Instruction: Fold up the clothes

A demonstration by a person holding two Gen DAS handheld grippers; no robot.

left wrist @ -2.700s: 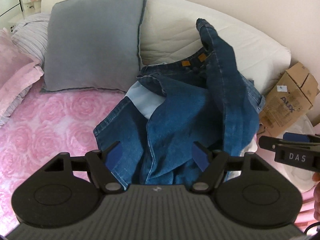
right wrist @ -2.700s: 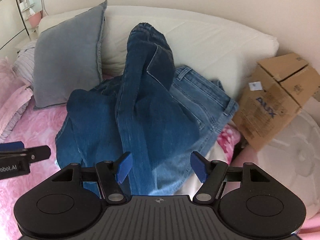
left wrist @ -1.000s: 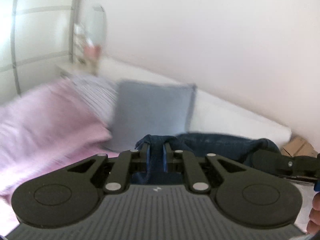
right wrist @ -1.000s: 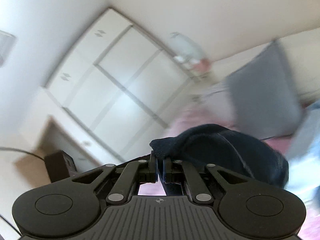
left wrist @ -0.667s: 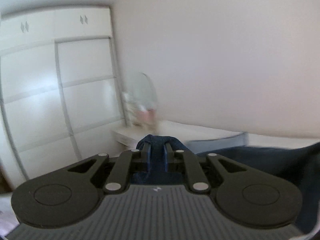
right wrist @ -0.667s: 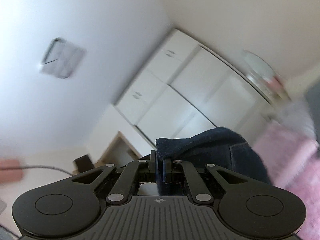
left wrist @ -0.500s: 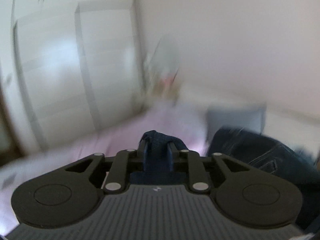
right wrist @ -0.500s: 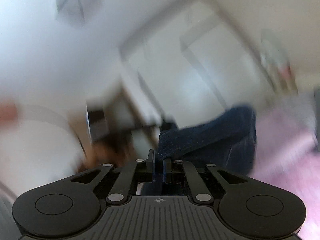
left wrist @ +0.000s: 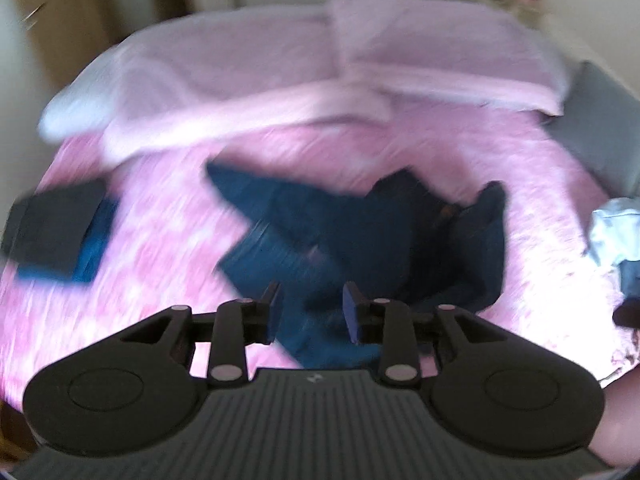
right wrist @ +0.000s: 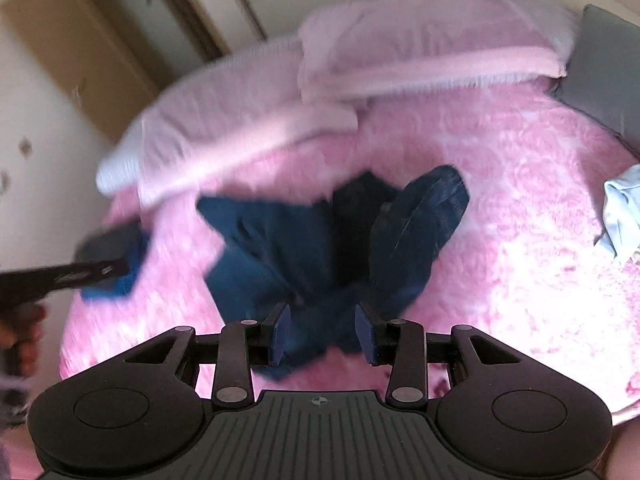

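The jeans (left wrist: 360, 232) lie crumpled on the pink bedspread (left wrist: 160, 208) — both the left gripper (left wrist: 310, 312) and right gripper (right wrist: 323, 334) hover above them, fingers spread, holding nothing.

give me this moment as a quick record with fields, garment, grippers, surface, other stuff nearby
garment: dark blue jeans, lying crumpled on the bed, not folded
left gripper: open, over the near edge of the jeans, holding nothing
right gripper: open, over the near edge of the jeans, holding nothing
surface: pink fluffy bedspread
nearby: folded dark clothes to the left, grey cushion and a light blue garment to the right, pink pillows behind
image quality: motion blur, fine detail unclear
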